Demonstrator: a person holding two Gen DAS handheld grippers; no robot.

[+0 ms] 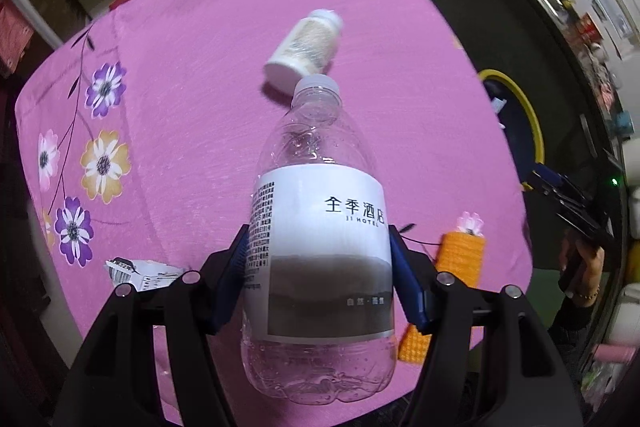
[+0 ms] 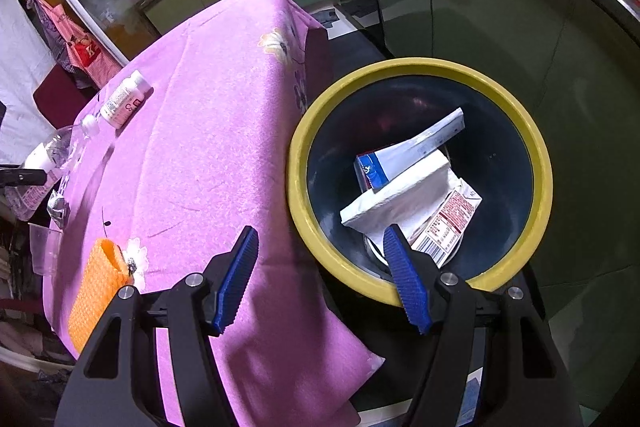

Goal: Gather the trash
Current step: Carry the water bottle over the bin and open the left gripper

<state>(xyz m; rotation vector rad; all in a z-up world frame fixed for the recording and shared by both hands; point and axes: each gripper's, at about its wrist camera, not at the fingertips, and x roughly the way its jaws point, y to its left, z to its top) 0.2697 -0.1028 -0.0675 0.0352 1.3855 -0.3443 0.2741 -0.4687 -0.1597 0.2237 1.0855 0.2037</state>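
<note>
Clear glossy plastic water bottle point(image 1: 316, 227) with a smooth matt paper-like label, held between ribbed blue rubbery pads point(image 1: 236, 267) on matt black plastic gripper fingers with small shiny metal pins. Tablecloth point(image 1: 208, 75) is pink woven cloth, matt, slightly coarse weave; the white pill bottle point(image 1: 306, 49) is smooth opaque plastic, and the orange pouch point(image 2: 98, 287) looks knitted, bumpy. Bin point(image 2: 420, 67) has a smooth yellow plastic rim with a dark glossy inside, holding cartons point(image 2: 416, 195) of smooth printed paperboard.
</note>
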